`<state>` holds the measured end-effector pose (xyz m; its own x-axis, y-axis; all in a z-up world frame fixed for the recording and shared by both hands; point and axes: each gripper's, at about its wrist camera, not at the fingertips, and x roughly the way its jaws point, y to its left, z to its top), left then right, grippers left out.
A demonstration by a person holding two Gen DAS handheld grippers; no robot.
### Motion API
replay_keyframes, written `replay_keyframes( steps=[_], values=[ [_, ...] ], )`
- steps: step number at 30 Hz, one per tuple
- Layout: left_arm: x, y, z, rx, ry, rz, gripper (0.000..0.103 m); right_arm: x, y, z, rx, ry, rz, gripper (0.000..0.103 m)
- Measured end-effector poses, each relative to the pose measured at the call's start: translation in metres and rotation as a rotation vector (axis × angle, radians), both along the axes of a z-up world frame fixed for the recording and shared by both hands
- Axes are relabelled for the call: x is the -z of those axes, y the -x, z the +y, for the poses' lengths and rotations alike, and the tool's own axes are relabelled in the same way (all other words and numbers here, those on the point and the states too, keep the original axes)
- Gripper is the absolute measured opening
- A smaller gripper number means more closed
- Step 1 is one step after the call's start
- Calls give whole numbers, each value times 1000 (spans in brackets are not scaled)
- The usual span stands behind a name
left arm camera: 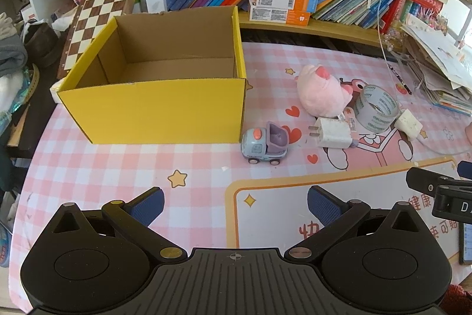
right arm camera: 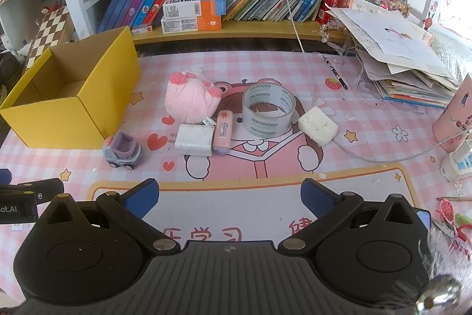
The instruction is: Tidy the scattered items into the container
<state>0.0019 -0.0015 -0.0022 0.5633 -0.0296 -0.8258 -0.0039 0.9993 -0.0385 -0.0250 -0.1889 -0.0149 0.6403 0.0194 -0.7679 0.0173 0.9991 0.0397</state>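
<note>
- Hovering over the near edge of the desk mat (right arm camera: 339,120), the left gripper (left arm camera: 236,207) and right gripper (right arm camera: 230,200) are both spread wide, nothing between the jaws.
- The yellow box (left arm camera: 153,111) sits empty at the mat's far-left corner.
- 5 loose items cluster mid-mat; the toy truck (left arm camera: 263,146) lies just beside the box's near-right corner.
- Best start: straddle the truck's body, pinch squarely, lift clear of the box wall.

Sitting on the mat: one yellow box (right arm camera: 73,99), one plush toy (right arm camera: 188,101), one toy truck (right arm camera: 122,151), one tape roll (right arm camera: 268,109), two white chargers (right arm camera: 194,139), one pink eraser (right arm camera: 223,132).
</note>
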Motion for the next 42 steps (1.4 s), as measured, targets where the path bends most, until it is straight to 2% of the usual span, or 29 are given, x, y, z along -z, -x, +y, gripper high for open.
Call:
replay_keyframes(
  steps=[42],
  values=[
    [2, -4, -2, 11, -10, 11, 103, 6, -5, 1, -3, -15, 32, 103]
  ],
)
